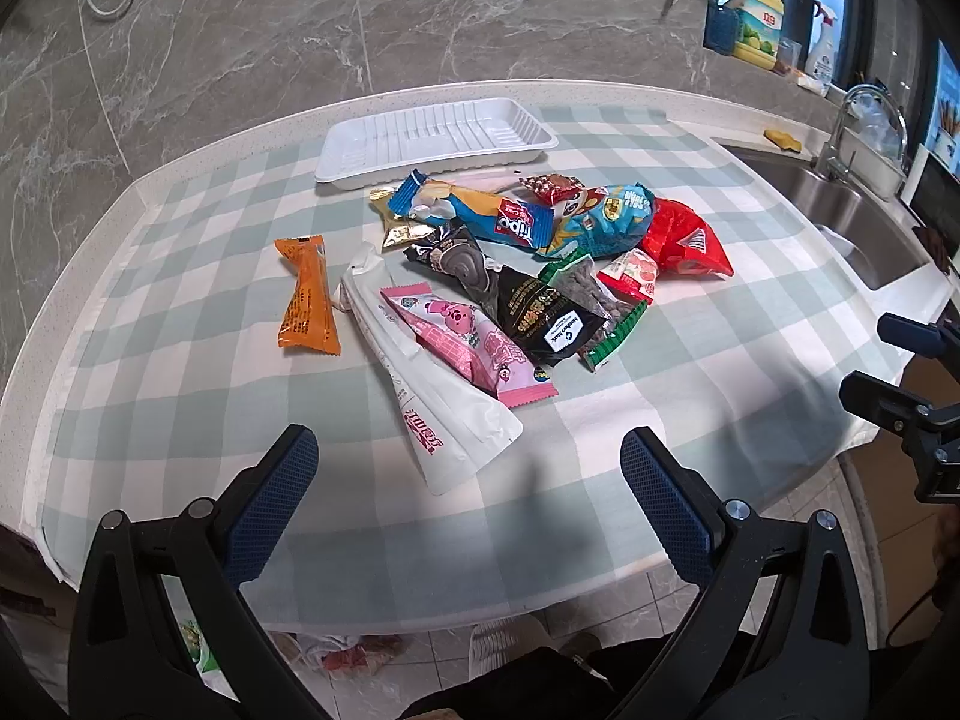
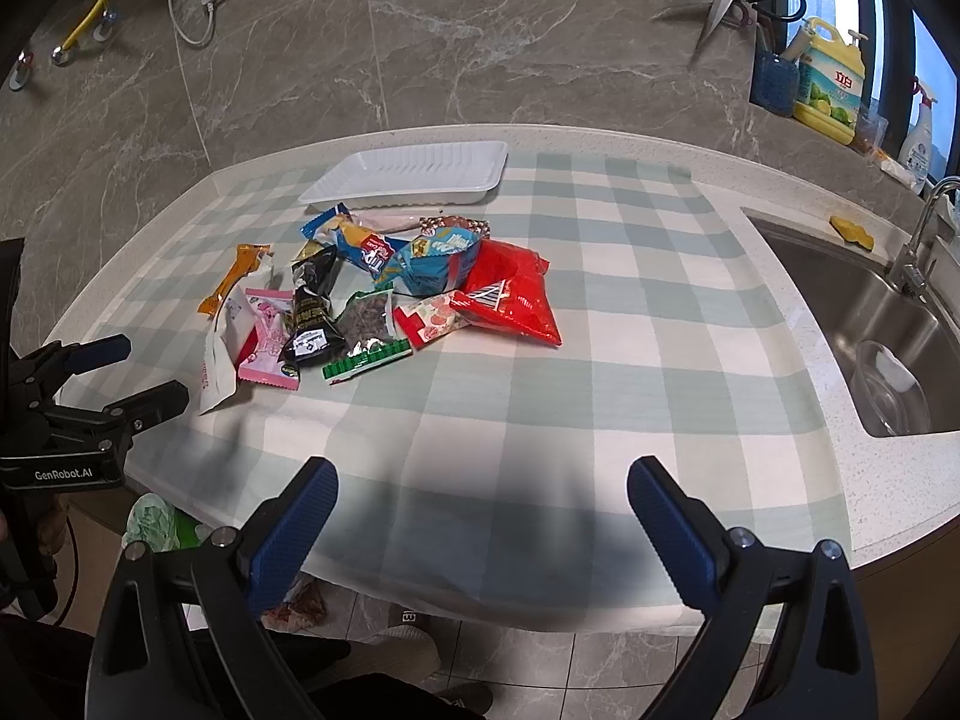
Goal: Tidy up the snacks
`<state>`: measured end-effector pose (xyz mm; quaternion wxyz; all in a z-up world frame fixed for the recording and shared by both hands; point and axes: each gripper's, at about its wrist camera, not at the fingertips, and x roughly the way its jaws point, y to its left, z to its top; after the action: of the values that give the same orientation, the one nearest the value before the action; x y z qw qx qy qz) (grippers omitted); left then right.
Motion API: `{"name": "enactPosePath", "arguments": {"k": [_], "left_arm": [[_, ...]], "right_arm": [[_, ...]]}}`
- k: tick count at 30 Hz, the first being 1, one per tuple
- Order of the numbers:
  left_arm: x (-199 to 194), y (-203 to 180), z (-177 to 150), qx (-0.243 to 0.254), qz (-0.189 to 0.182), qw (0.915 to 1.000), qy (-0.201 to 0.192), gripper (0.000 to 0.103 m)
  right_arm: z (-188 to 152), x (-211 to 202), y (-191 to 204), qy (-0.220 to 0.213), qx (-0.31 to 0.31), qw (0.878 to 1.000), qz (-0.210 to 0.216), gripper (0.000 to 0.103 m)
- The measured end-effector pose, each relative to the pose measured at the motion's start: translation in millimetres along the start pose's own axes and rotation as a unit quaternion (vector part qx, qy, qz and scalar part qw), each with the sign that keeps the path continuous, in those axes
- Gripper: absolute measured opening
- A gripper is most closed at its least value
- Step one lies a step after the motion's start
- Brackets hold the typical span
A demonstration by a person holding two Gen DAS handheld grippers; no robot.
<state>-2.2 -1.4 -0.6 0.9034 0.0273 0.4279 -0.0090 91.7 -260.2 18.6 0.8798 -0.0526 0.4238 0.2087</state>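
Note:
A heap of snack packets lies mid-table on a green-and-white checked cloth (image 1: pixel 690 396). An orange bar (image 1: pixel 307 299) lies apart at the left; a white pouch (image 1: pixel 432 396) and pink packet (image 1: pixel 468 348) are nearest. A red bag (image 2: pixel 510 294) and blue bag (image 2: pixel 435 267) sit on the heap's right. Behind the heap, by the wall, stands a white tray (image 1: pixel 432 138) with nothing in it. My left gripper (image 1: pixel 468 450) is open at the near edge, just short of the white pouch. My right gripper (image 2: pixel 480 480) is open over bare cloth, right of the heap.
A steel sink (image 2: pixel 870 324) with a tap (image 2: pixel 924 228) is sunk into the counter at the right, with a glass bowl inside. Bottles (image 2: pixel 831 81) and scissors (image 2: pixel 720 6) stand by the window. The table's curved near edge drops to a tiled floor.

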Motion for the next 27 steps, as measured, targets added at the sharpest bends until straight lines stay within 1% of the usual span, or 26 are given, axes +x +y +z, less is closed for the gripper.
{"name": "enactPosePath", "arguments": {"k": [27], "left_arm": [[0.5,0.8,-1.4,-0.002,-0.001,1.0000,0.001,0.102]], "right_arm": [[2.5,2.5,-0.6,0.001,-0.001,1.000,0.001,0.099]]}}
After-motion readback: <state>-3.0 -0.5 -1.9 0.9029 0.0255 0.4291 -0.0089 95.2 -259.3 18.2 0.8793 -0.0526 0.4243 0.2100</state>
